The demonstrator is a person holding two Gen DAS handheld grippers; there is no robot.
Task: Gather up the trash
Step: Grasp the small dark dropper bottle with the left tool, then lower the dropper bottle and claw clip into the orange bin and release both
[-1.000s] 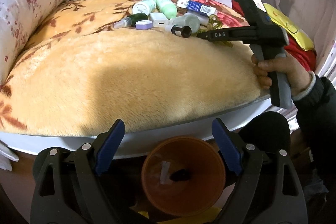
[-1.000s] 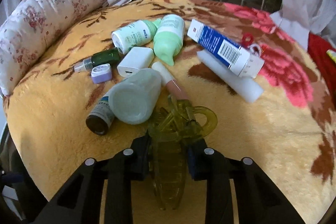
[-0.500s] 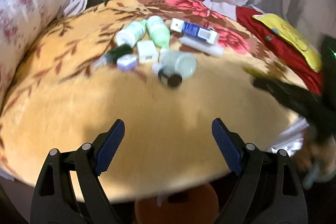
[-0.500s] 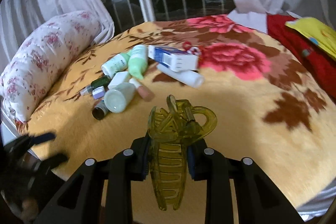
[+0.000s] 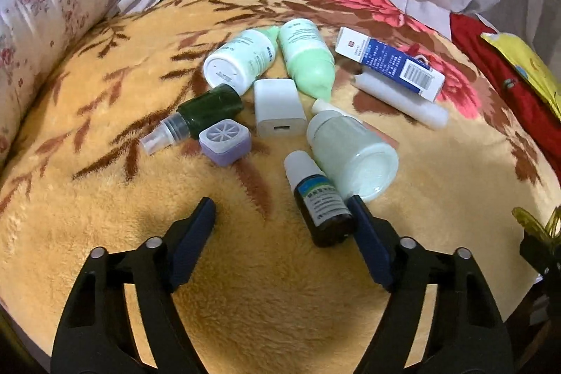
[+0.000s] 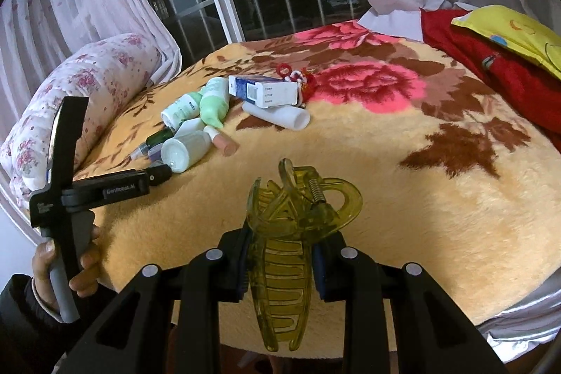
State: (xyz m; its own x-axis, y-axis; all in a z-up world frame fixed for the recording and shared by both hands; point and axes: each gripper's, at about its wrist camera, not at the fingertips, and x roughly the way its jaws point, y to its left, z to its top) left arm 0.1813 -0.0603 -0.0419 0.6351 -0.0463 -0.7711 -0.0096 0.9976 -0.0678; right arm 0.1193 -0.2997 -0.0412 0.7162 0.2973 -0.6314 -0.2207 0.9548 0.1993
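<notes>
A pile of small trash lies on the yellow floral blanket point(image 5: 105, 233): a dark dropper bottle point(image 5: 320, 205), a pale frosted bottle point(image 5: 354, 153), a white charger point(image 5: 278, 107), a purple box point(image 5: 226, 142) and a green spray bottle point(image 5: 207, 111). My left gripper point(image 5: 280, 209) hovers low at the pile's near edge. Its jaws are closing, with the dropper bottle between them against the right finger and the left finger still clear. My right gripper point(image 6: 280, 265) is shut on a yellow-green hair claw clip point(image 6: 284, 226), held above the blanket's near edge.
Farther back lie a white bottle point(image 5: 242, 62), a green tube point(image 5: 308, 58), a blue-white box point(image 5: 389, 62) and a white tube point(image 5: 403, 100). A floral bolster point(image 5: 45, 23) lines the left. Red cloth point(image 6: 491, 65) and a yellow pillow point(image 6: 508, 30) sit on the right, below a barred window.
My left gripper moved forward from the bed's edge up to the pile and its jaws narrowed. My right gripper pulled back from the pile with the clip.
</notes>
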